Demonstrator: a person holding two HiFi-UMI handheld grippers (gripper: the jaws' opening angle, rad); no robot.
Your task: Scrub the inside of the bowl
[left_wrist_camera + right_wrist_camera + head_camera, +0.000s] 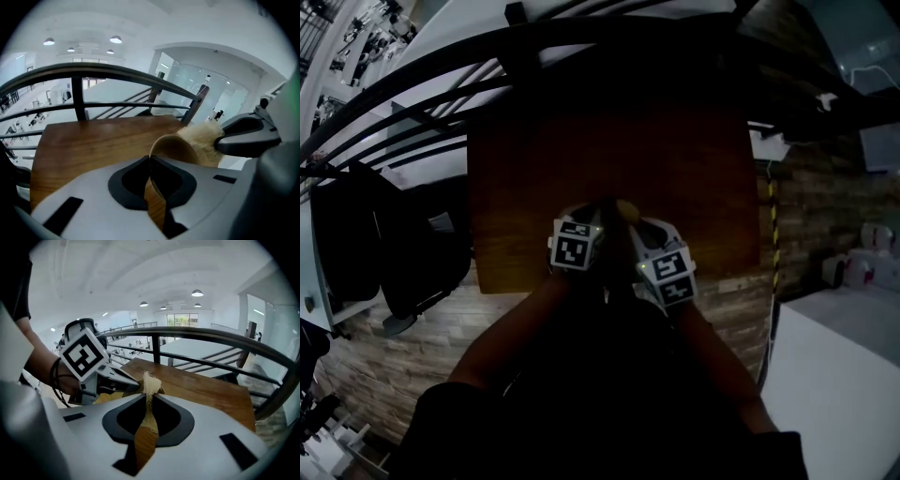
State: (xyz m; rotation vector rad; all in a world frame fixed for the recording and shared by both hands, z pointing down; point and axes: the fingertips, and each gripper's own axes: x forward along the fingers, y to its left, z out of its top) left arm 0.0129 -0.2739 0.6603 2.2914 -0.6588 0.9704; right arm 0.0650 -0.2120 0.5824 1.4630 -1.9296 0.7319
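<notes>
Above the wooden table [84, 145] — your left gripper [150, 161] is clamped on the rim of the wooden bowl [176, 149], steadying it for scrubbing. Your right gripper [149, 397] pinches a cream fibrous scrubber [151, 383], held at the far rim — likely poised to work inside.

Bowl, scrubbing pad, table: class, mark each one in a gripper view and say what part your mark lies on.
Bowl [174, 149], left gripper view, its inner wall.
Scrubbing pad [151, 382], right gripper view, its frayed pale tip.
Table [89, 145], left gripper view, bare wooden top.
</notes>
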